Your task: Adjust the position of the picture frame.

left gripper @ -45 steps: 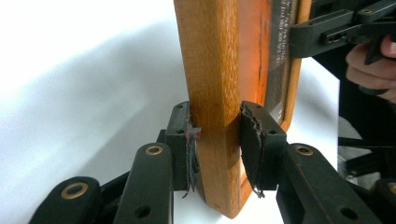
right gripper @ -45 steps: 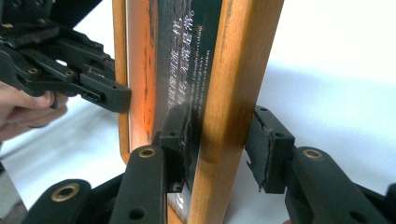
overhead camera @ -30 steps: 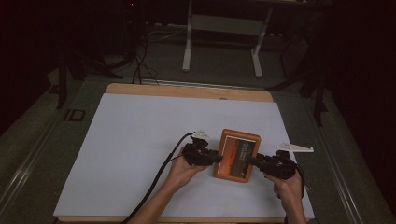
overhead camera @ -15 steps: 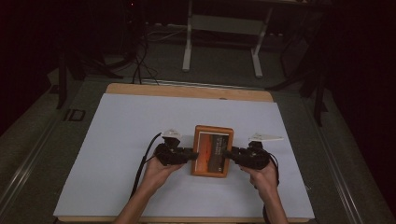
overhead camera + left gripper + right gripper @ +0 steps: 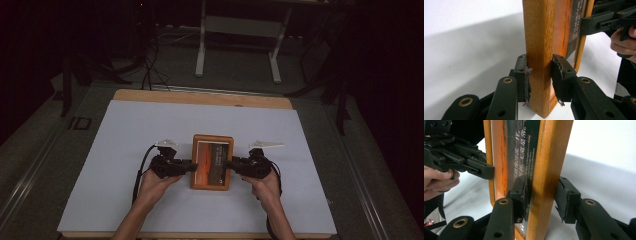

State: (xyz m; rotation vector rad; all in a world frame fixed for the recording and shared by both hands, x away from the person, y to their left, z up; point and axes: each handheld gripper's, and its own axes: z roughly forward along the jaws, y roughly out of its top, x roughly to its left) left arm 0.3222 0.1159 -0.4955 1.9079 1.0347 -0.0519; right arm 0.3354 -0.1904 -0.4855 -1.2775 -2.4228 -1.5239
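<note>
A wooden picture frame (image 5: 212,161) with an orange and dark print lies flat just over the white sheet, held from both sides. My left gripper (image 5: 192,165) is shut on its left rail; in the left gripper view (image 5: 540,75) both pads press the wood (image 5: 539,37). My right gripper (image 5: 231,164) is shut on the opposite rail; in the right gripper view (image 5: 541,195) one pad lies on the glass face and the other sits behind the wooden rail (image 5: 549,157). Each gripper view also shows the other gripper, the right one (image 5: 584,23) and the left one (image 5: 491,171), clamped on the far rail.
The white sheet (image 5: 125,150) covers a wooden tabletop (image 5: 200,96). Both forearms come in from the bottom edge. Beyond the table stand white stand legs (image 5: 201,50) and cables (image 5: 147,70) on a dark floor. Open sheet lies left, right and behind the frame.
Both grippers have carried the frame leftward across the sheet, from right of centre to about the middle. The grips look the same.
</note>
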